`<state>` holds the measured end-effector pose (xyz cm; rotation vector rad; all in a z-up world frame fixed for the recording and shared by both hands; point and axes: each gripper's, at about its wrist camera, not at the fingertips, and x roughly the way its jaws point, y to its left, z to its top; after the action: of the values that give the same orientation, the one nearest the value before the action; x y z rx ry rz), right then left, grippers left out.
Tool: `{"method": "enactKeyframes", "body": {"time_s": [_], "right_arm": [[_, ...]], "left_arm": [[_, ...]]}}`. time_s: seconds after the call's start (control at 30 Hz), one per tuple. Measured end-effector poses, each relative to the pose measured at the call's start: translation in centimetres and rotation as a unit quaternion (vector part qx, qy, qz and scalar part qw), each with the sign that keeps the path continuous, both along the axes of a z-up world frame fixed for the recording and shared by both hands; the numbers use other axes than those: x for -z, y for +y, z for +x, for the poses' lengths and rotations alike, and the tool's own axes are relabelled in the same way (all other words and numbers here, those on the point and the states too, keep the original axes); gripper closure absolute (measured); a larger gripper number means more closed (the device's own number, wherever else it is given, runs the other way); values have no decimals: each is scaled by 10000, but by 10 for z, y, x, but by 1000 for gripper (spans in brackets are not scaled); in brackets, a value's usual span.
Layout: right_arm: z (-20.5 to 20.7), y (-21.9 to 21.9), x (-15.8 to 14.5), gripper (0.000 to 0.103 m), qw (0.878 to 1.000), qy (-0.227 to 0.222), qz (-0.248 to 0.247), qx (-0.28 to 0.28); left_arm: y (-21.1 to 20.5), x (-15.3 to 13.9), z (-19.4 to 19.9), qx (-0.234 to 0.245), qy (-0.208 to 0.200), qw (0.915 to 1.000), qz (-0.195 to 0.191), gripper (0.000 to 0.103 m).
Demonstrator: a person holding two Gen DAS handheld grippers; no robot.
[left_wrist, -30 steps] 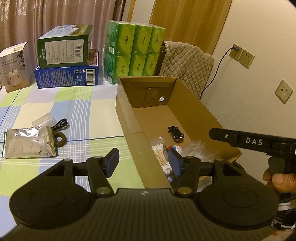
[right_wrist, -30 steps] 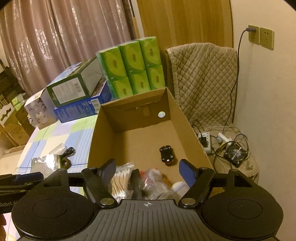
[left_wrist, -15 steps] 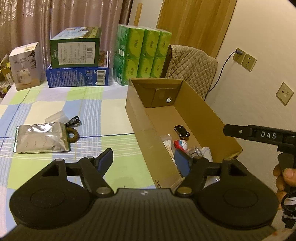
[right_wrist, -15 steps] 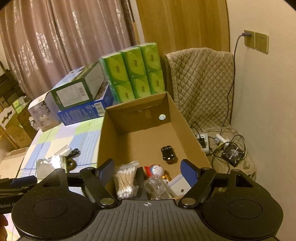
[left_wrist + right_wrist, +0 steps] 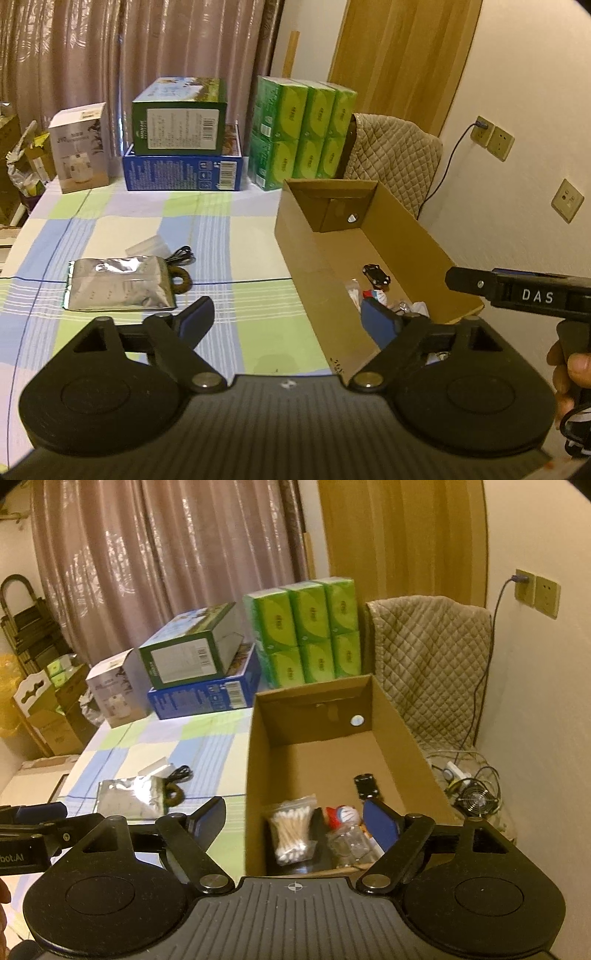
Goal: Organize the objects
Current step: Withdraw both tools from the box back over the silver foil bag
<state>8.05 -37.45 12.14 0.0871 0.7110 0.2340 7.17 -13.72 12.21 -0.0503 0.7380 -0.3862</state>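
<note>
Right tool [image 5: 295, 821] view only: cotton swabs [image 5: 291, 829].

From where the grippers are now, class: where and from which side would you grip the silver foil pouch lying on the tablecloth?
Probably take the silver foil pouch from above, across its short width near the middle. It lies flat and puffed on the tablecloth, its right edge touching a brown ring, so avoid that end.

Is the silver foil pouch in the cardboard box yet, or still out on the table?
Out. The silver foil pouch lies flat on the checked tablecloth, left of the cardboard box.
</note>
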Motion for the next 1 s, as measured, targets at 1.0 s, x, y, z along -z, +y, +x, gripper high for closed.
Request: {"method": "enactKeyframes", "body": {"time_s": [1.0], "right_arm": [[-2,87,30,23,9959,146,-161,-878]], "left_arm": [[103,31,-8,-521,167,9981,300,1]]}}
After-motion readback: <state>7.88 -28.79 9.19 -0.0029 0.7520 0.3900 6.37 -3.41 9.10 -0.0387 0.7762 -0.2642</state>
